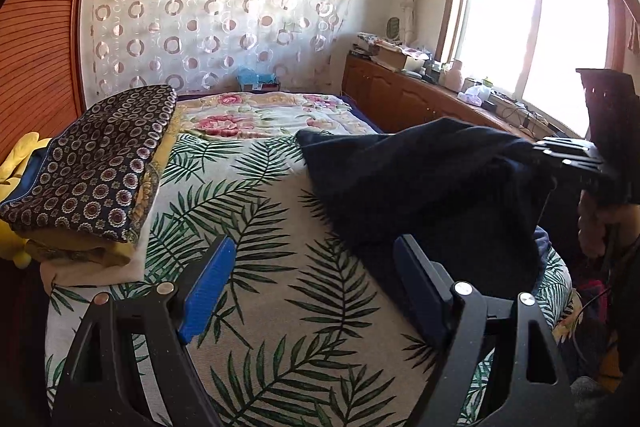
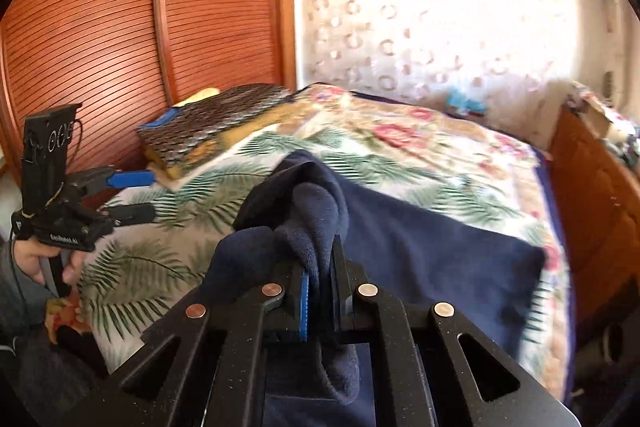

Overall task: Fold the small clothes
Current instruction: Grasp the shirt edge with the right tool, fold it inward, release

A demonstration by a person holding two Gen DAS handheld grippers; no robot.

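The right gripper [image 2: 320,267] clamps a bunched fold of a dark blue garment [image 2: 432,247], lifted off a leaf-print bedspread [image 2: 132,267]. The left gripper [image 1: 308,291] hangs wide open and empty beside the cloth. Only the left view shows the window [image 1: 532,27]; the right shows a hand [image 2: 38,259].
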